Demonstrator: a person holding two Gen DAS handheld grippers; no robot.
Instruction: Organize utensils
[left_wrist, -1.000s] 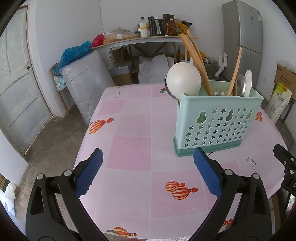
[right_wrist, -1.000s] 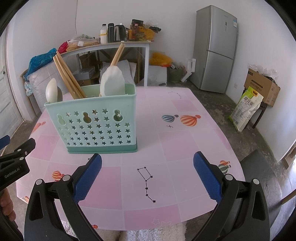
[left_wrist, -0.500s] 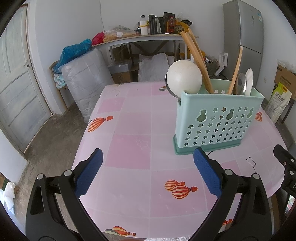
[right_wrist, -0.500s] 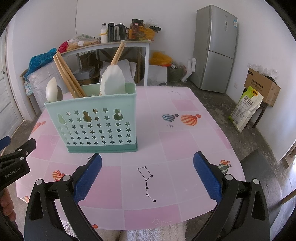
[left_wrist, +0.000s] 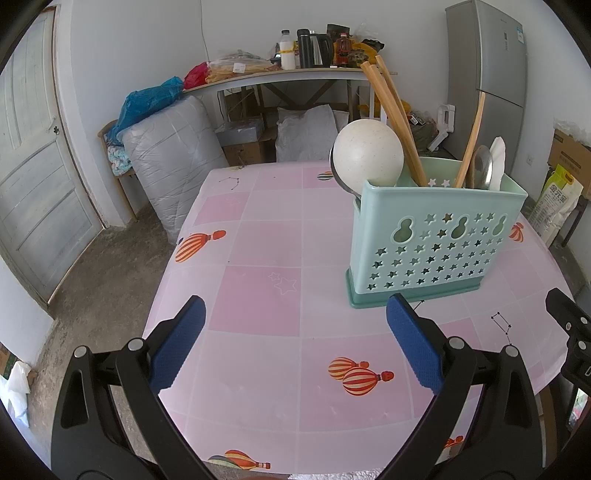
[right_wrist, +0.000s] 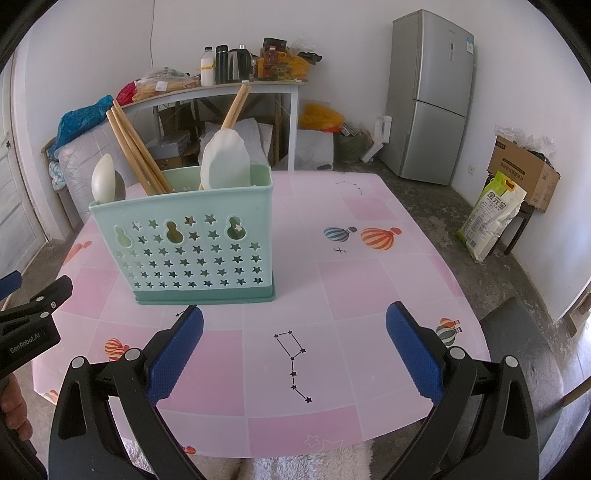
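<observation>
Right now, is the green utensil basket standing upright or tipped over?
Upright. The basket sits flat on its base on the table, and the chopsticks and spoons stick up out of it.

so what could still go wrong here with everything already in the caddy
1. The utensil caddy looks top-heavy: the chopsticks and the ladle rise well above its rim and lean outward, so a knock might tip it.
2. The left gripper and the right gripper are both open and empty just in front of the caddy; a forward move could shove it across the smooth tablecloth.
</observation>
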